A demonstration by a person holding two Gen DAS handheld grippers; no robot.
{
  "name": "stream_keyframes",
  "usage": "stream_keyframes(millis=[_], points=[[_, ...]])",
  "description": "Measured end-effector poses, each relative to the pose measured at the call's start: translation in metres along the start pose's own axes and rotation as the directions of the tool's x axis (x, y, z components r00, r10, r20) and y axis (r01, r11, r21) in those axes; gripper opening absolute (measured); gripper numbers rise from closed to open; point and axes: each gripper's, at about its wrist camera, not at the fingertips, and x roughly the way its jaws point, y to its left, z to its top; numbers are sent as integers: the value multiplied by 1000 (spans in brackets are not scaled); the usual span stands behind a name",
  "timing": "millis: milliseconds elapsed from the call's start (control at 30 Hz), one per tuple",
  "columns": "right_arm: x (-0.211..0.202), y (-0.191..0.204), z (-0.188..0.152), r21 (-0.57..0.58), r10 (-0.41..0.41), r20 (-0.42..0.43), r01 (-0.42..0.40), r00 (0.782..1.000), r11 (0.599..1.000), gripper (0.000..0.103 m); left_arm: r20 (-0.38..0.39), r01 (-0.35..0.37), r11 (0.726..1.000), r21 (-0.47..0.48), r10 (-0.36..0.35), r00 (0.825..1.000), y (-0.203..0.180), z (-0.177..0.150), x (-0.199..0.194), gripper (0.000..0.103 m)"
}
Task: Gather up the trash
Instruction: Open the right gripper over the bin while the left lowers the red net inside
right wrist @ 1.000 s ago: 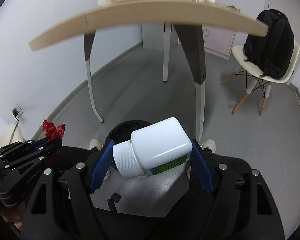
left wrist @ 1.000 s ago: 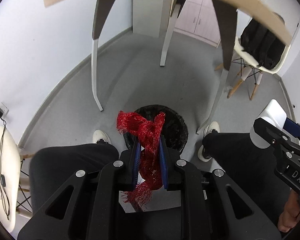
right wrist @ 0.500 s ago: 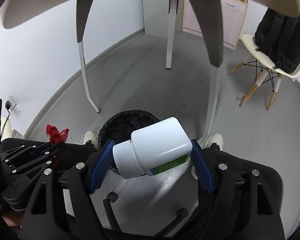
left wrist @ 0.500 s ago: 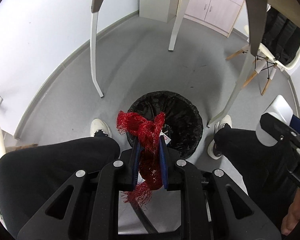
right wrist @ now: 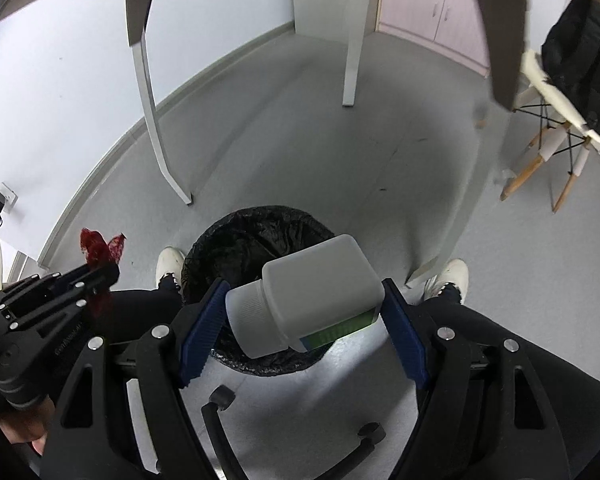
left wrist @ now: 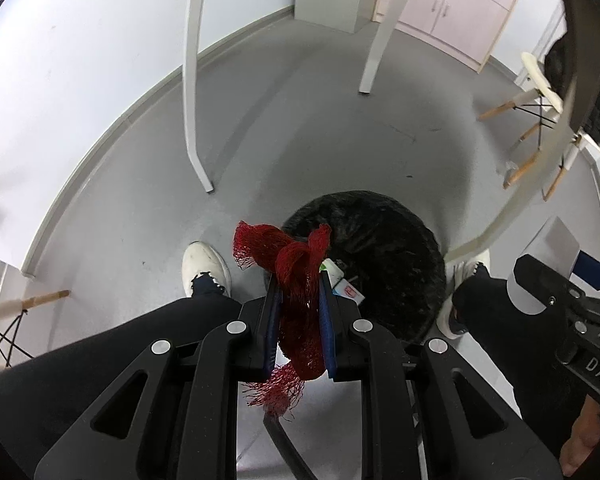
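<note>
a grey floor (left wrist: 300,128) runs to white walls with a pale skirting strip. white table legs (left wrist: 190,92) stand on it, their upper parts dark. a pale pink cabinet (left wrist: 456,12) with small handles sits against the far wall. to the right, a white shell chair (right wrist: 556,120) on wooden legs carries a black backpack (right wrist: 580,48). a wall socket (right wrist: 4,198) with a plugged-in cable shows at the left. the seated person's dark trouser legs (left wrist: 100,356) end in white shoes (left wrist: 204,268).

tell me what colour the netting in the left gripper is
Red mesh netting, clearest in the left wrist view.
</note>
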Motion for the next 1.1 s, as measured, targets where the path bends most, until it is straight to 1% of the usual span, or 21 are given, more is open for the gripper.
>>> stream_keyframes(millis=[167,300,333,367,400,433,500,600,833,1000,1100], points=[[29,13,13,-30,10,-39,-11,999,999,73,-20,-16,1000,-25,16,1000,17,3,12,17],[43,19,23,-28,14,-56,-16,998,999,74,-41,-18,999,-46,16,999,28,2,21,17],[44,20,24,-27,10,-56,-12,998,1000,76,-45,-20,999,-47,18,999,29,2,23,17],[45,20,24,-23,7,-56,-8,998,1000,84,-47,-18,999,-46,16,999,28,3,25,17],[45,19,25,-16,6,-52,-7,999,1000,87,-48,-14,999,-44,12,999,28,2,25,17],[45,16,26,-9,0,-47,0,999,1000,87,-47,-8,999,-41,6,999,26,2,26,17],[42,11,27,7,-10,-36,10,999,1000,93,-43,1,1000,-29,-3,999,19,4,29,17],[36,-4,25,20,-24,-20,25,999,999,95,-39,16,1000,-11,-16,999,8,6,35,17],[31,-37,14,41,-62,-23,63,998,997,95,-52,43,998,47,-41,998,-31,8,46,17],[23,-73,3,88,-89,-24,91,996,992,95,-68,62,996,69,-57,996,-60,12,53,17],[21,-91,-4,121,-102,-26,104,994,987,95,-64,69,994,84,-64,996,-75,14,53,17]])
